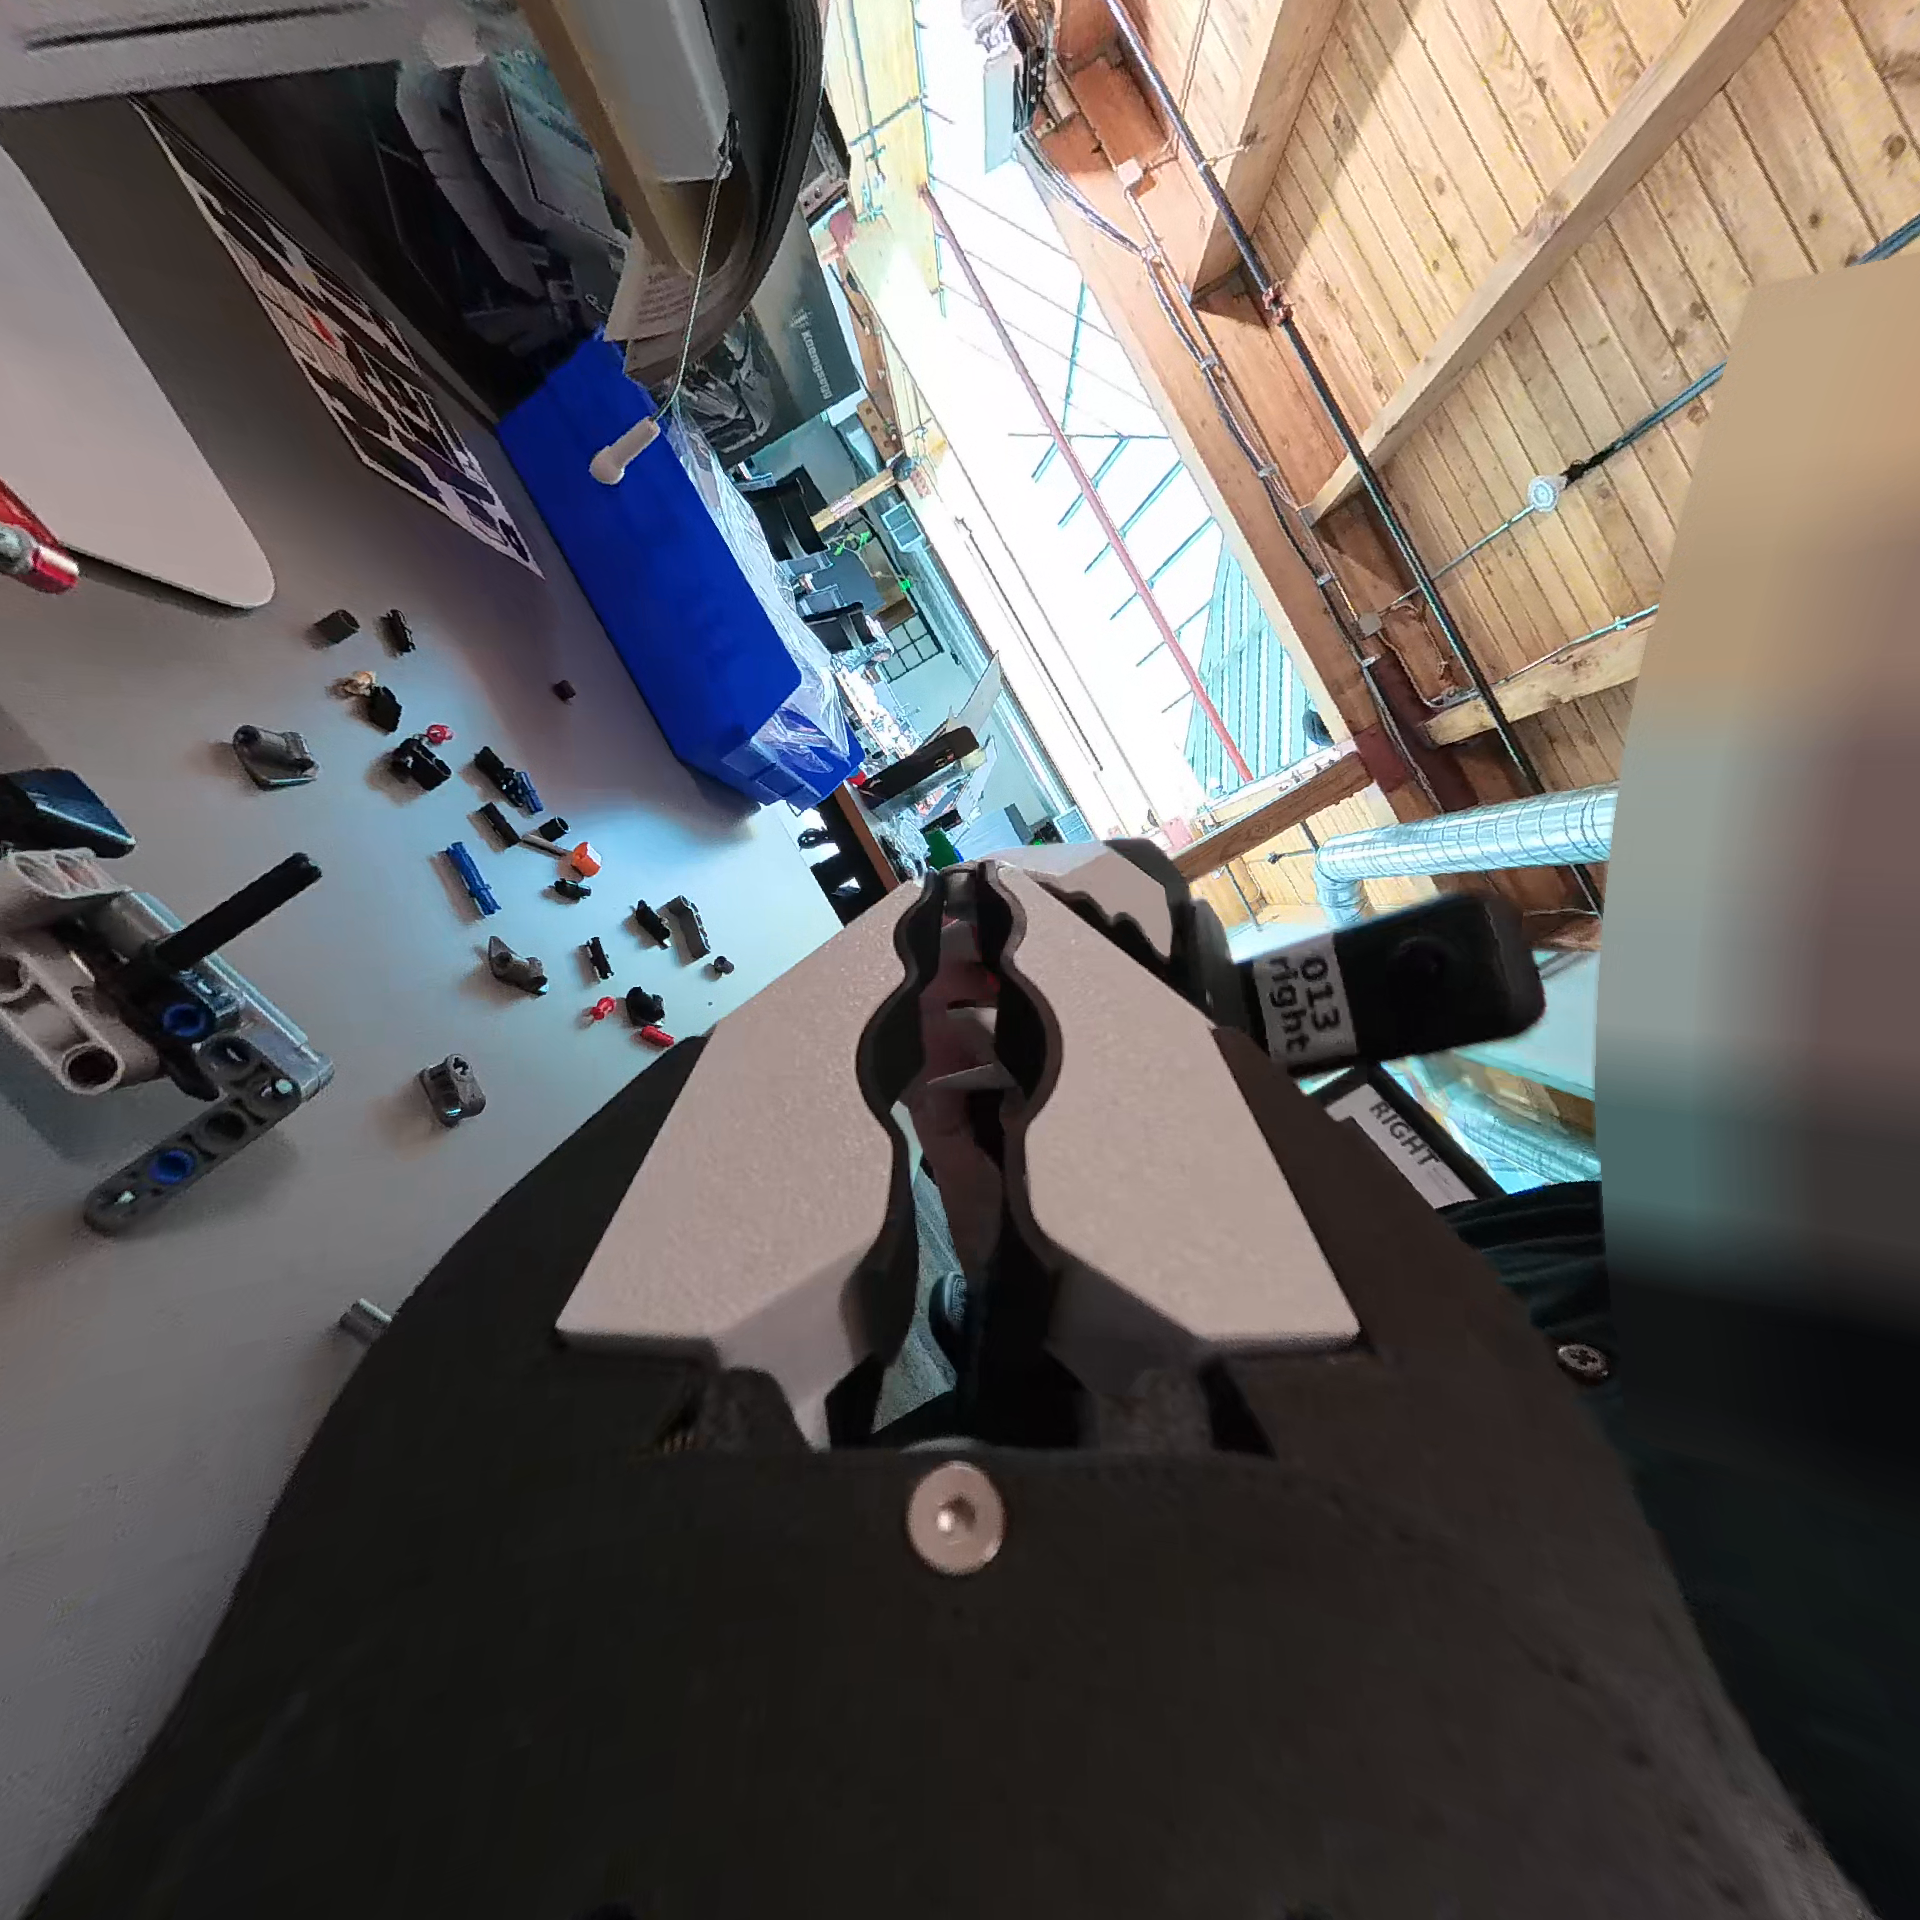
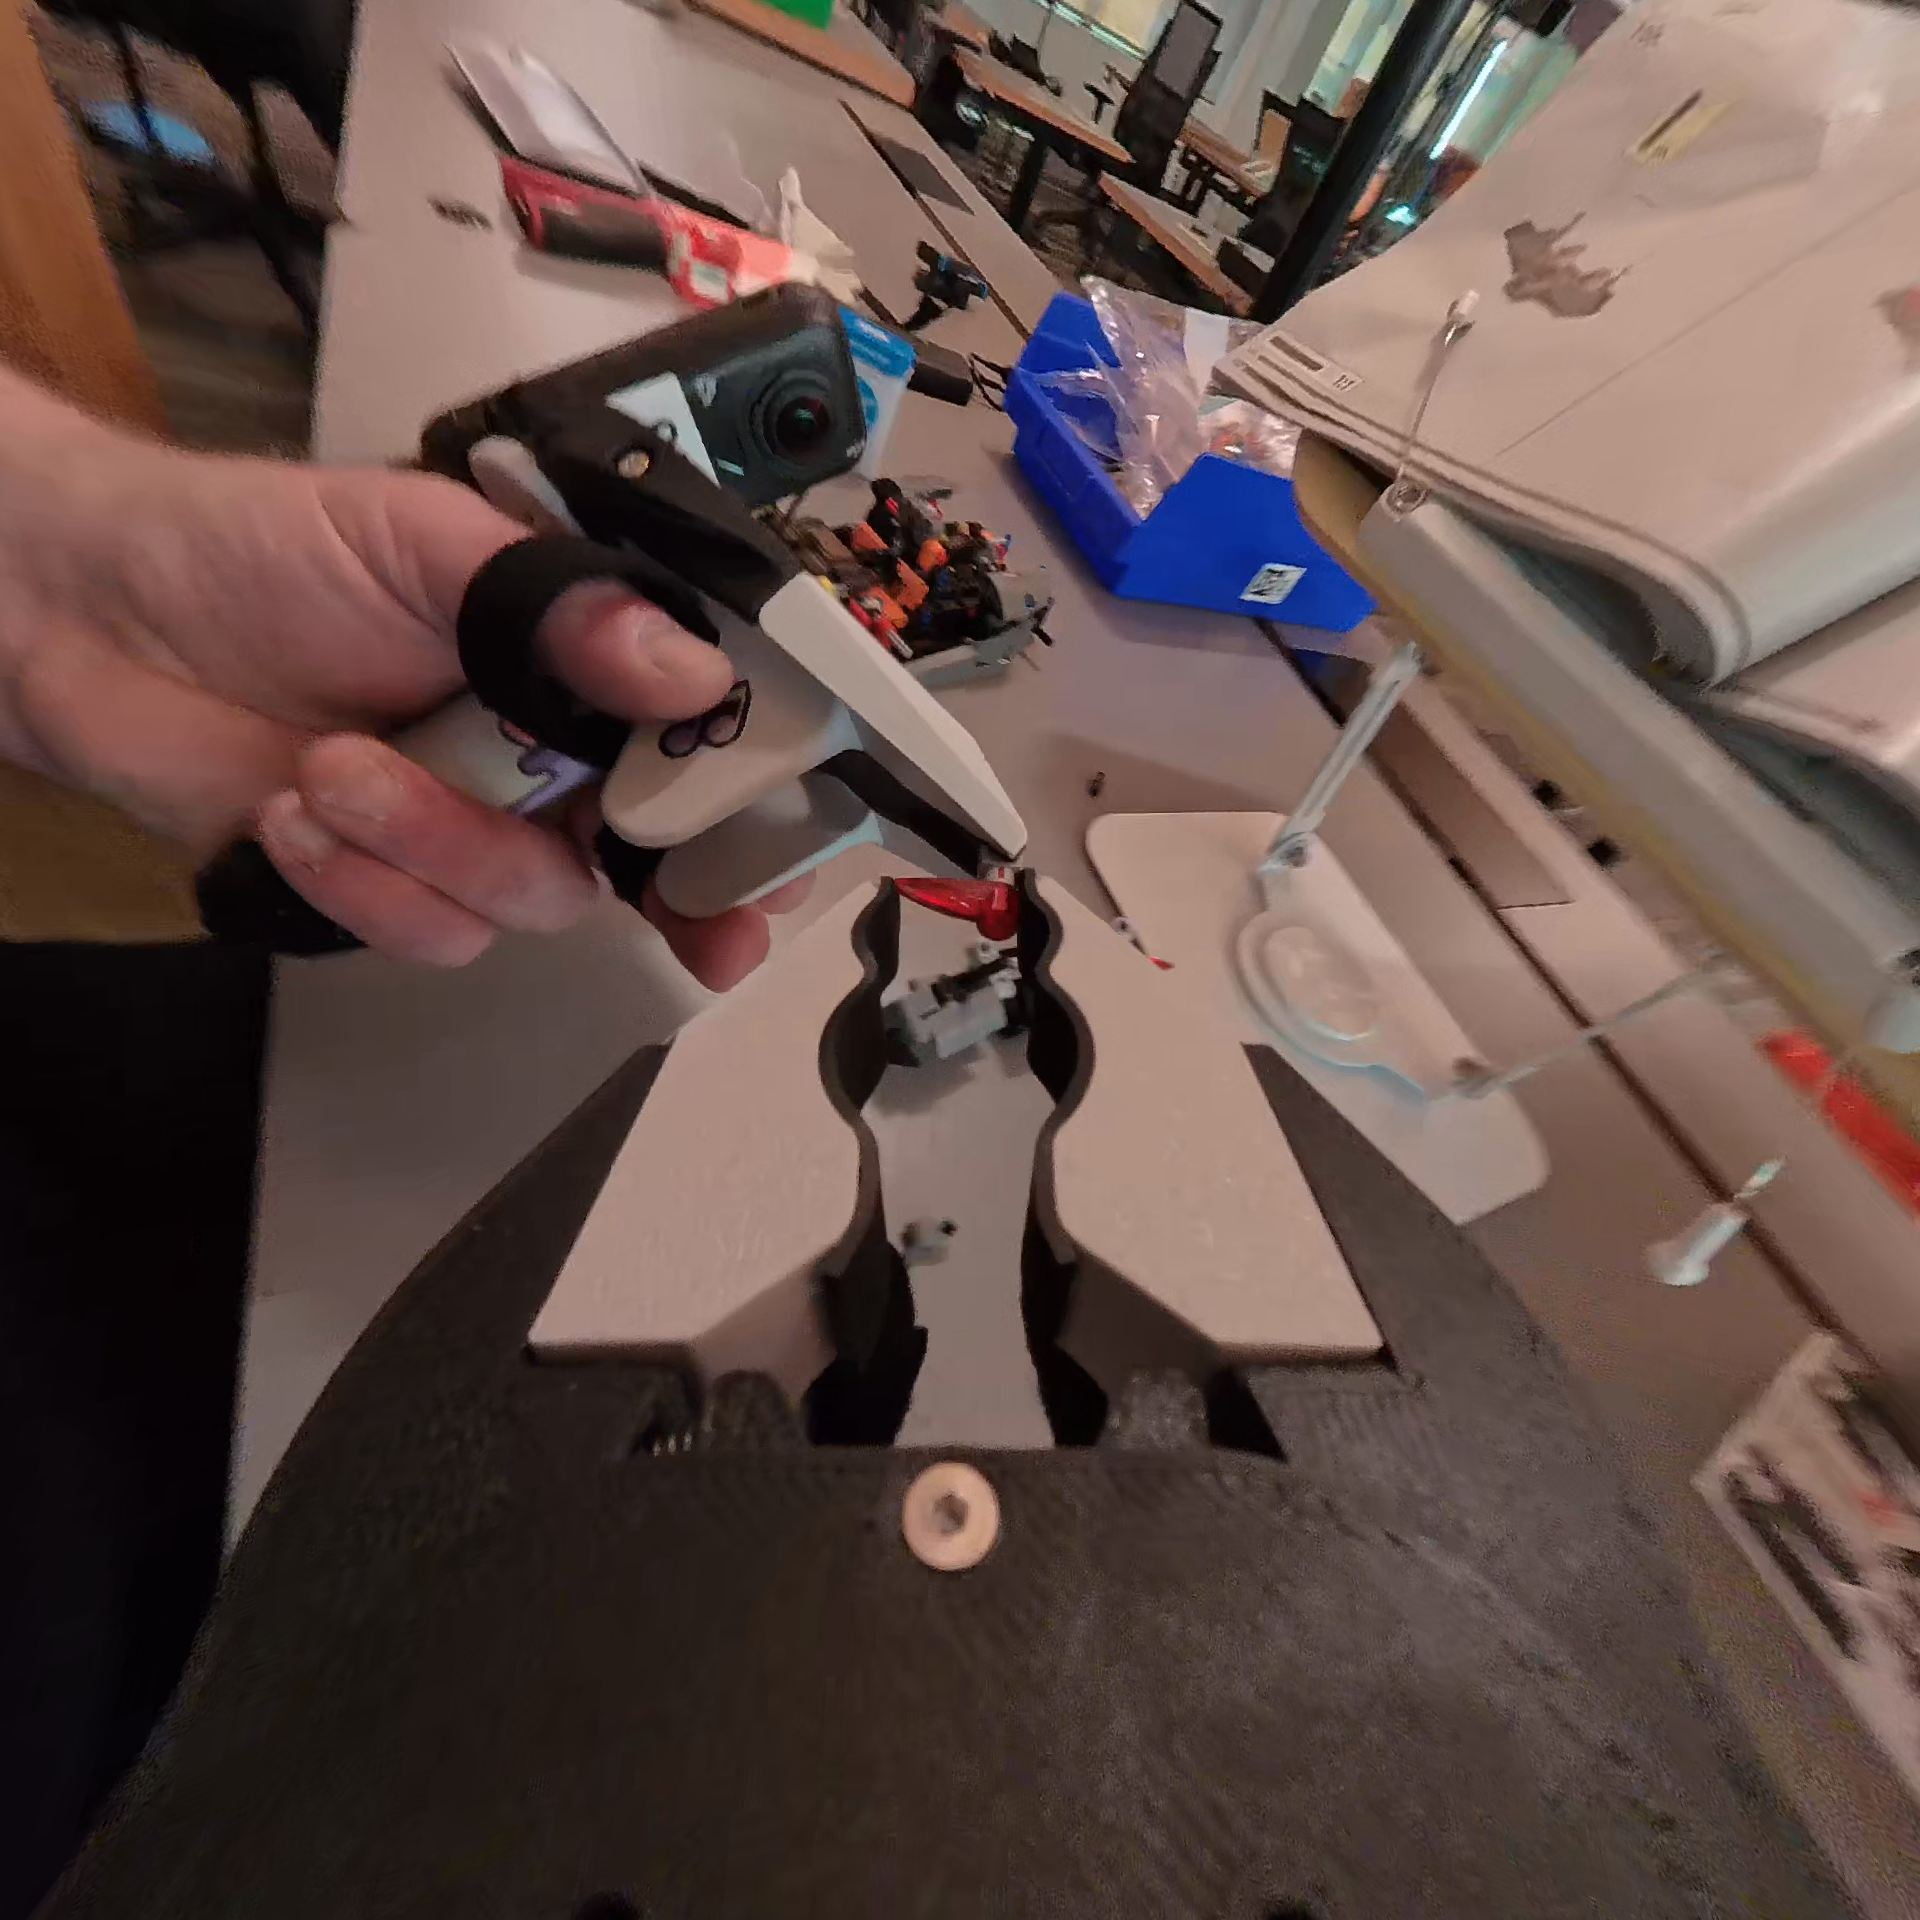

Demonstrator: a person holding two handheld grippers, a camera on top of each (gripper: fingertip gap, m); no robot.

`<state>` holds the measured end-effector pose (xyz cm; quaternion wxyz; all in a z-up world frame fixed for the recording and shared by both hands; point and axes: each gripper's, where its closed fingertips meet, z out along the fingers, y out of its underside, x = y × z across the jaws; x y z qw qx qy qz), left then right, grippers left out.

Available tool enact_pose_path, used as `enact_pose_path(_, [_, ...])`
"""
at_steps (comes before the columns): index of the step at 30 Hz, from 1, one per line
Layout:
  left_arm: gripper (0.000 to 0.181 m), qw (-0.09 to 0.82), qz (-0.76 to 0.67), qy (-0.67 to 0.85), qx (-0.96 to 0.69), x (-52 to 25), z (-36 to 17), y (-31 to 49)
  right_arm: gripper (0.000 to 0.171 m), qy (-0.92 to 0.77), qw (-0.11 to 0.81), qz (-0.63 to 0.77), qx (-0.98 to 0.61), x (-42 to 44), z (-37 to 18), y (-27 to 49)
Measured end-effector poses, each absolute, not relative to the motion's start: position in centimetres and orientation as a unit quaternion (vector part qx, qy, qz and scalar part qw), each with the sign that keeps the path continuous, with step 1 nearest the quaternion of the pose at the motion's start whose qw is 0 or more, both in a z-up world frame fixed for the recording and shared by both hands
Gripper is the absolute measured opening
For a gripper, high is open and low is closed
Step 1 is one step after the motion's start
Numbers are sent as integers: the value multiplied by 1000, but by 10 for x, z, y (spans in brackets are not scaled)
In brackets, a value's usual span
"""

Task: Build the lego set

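Right hand-held gripper [image 2: 951,902] pinches a glossy red lego piece [image 2: 956,902]; the left hand-held gripper [image 2: 992,847], tips nearly closed at twelve o'clock, steadies it for joining

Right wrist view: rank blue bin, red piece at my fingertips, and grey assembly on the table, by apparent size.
1. blue bin
2. grey assembly
3. red piece, close to the assembly in apparent size and nearer the camera, so this order is unsure.
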<state>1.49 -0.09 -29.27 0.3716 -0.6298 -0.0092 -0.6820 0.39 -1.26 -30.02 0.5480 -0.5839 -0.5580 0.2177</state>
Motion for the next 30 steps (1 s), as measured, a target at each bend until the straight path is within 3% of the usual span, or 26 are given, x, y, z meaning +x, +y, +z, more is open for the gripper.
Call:
enact_pose_path(8, [5, 423, -644, 31, -637, 16, -289, -1, 19, -485, 494, 374, -618, 5, -293, -14])
enact_pose_path(20, [7, 507, -551, 104, -655, 6, -281, 1, 19, -432, 439, 502, -608, 13, -283, -14])
enact_pose_path(30, [16, 593, -372, 306, -646, 14, -277, -13, 20, -441, 384, 582, -565, 22, -276, -24])
